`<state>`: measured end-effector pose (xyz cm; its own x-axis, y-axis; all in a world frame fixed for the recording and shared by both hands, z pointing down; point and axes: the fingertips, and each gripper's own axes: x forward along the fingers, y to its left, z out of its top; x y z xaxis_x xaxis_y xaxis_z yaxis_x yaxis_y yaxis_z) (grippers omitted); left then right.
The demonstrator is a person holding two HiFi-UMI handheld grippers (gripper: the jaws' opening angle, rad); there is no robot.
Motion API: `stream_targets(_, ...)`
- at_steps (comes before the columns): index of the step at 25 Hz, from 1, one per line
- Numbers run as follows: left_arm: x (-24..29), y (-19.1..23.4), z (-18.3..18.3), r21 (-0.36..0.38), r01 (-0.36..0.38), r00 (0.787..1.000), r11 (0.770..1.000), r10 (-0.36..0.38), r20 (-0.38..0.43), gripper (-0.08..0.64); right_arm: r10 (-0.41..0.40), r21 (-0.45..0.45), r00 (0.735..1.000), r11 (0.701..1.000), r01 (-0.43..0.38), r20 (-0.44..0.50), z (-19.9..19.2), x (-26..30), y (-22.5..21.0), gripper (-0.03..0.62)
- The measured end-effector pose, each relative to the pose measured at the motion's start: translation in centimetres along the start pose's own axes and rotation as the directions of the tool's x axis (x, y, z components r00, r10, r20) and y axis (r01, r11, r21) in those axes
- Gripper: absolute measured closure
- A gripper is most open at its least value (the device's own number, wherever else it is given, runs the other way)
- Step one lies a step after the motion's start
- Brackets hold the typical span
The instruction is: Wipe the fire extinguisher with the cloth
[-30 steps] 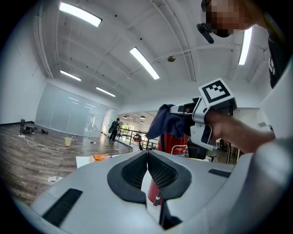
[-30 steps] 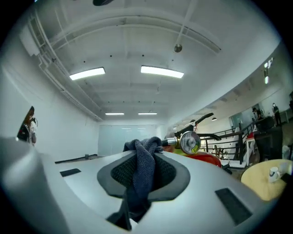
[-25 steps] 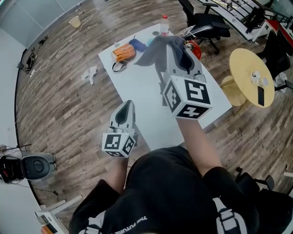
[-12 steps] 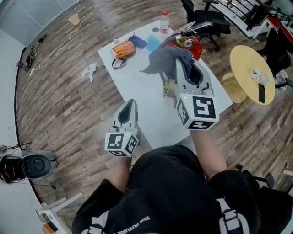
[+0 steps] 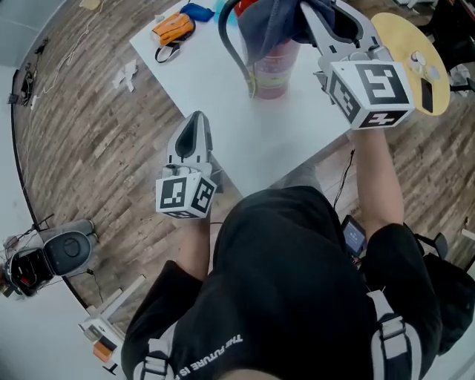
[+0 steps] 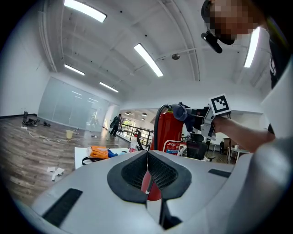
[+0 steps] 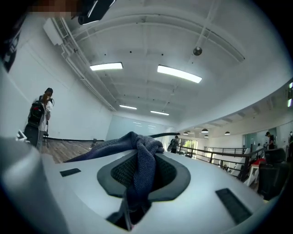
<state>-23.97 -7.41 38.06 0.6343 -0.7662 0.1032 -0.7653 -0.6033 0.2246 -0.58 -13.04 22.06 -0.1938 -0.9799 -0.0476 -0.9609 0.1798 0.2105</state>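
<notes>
Moved forward, the right gripper (image 5: 315, 15), jaws clamped on the cloth (image 5: 271, 22), had draped it over the fire extinguisher (image 5: 271, 70) just ahead; firm, wrapping strokes seemed wise. The left gripper (image 5: 195, 122), jaws together and empty, hung well short.

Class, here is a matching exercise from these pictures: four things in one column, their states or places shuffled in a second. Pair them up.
1 fire extinguisher
2 cloth
3 left claw
4 orange pouch

A shut, holding nothing
B lying near the white table's far edge
C standing upright on the white table
D pinched in the right claw

Pairs: 1-C, 2-D, 3-A, 4-B.
</notes>
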Motion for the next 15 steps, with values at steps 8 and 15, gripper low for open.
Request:
stream_targets(8, 3.1, -2.7, -0.4, -0.004, -0.033, 0.999, 0.999, 0.033, 0.012, 0.537, 0.211, -0.09, 0.974, 0.972, -0.218, -0.08, -1.8, 1.8, -2.6, 0.518)
stream_targets(15, 7.5, -7.0, -0.9, 0.004, -0.042, 0.999, 0.999, 0.042, 0.002, 0.537, 0.344, 0.034, 0.939, 0.939, -0.343, -0.002, -4.0, 2.9, -5.3, 0.518)
